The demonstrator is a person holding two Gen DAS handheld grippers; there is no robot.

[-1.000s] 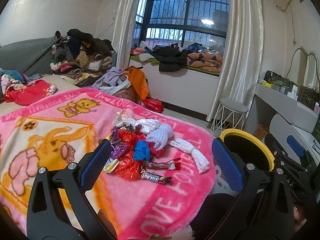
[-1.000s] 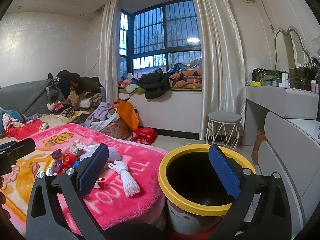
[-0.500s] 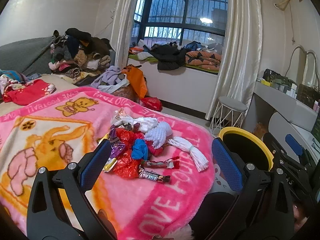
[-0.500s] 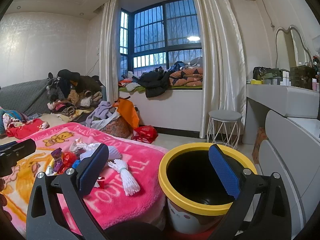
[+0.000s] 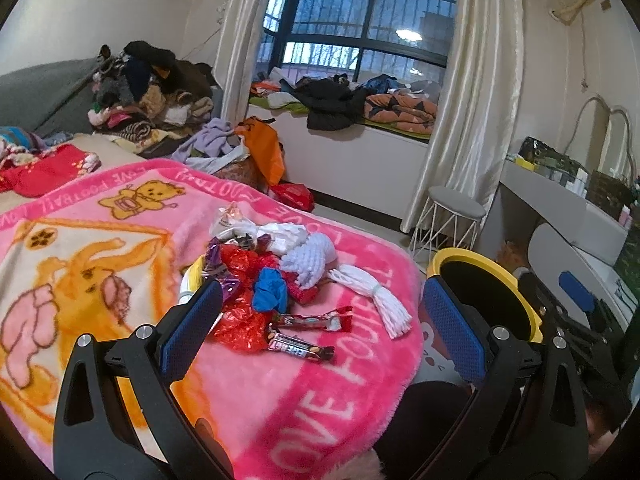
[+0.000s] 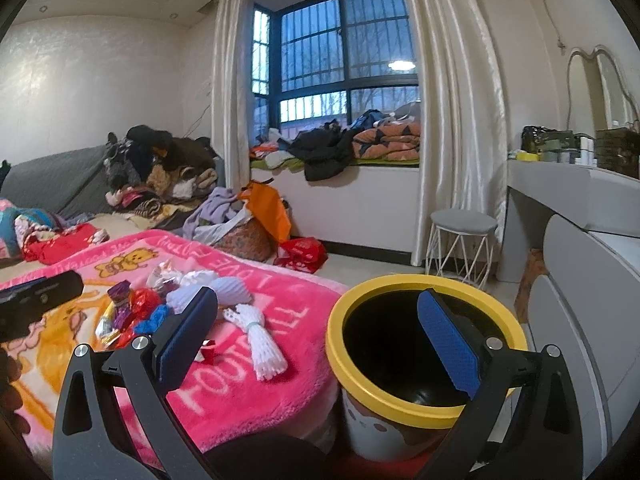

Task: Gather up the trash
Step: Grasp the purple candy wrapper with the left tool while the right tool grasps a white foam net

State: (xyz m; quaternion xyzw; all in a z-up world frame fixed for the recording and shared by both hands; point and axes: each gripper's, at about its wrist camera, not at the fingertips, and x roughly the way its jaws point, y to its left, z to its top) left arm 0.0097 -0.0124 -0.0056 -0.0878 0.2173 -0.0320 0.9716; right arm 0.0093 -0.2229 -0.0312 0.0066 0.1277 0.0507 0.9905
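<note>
A pile of trash [image 5: 256,280] lies on the pink blanket [image 5: 120,280]: red and purple foil wrappers, a blue crumpled piece, white foam nets [image 5: 370,300] and two candy bars [image 5: 300,346]. It also shows in the right wrist view [image 6: 136,312]. A bin with a yellow rim [image 6: 420,344] stands on the floor beside the bed's corner, also in the left wrist view [image 5: 484,292]. My left gripper [image 5: 320,328] is open and empty, just short of the pile. My right gripper [image 6: 316,340] is open and empty, near the bin's rim.
A white wire stool [image 6: 460,240] stands by the curtain. A grey dresser [image 6: 580,280] is at the right. Clothes are heaped on the sofa [image 6: 160,168] and window ledge [image 6: 352,144]. An orange bag [image 6: 268,208] and a red bag [image 6: 300,252] sit on the floor.
Both grippers have drifted slightly; the left view has moved a little closer to the pile. Both stay open and empty. The trash has not moved.
</note>
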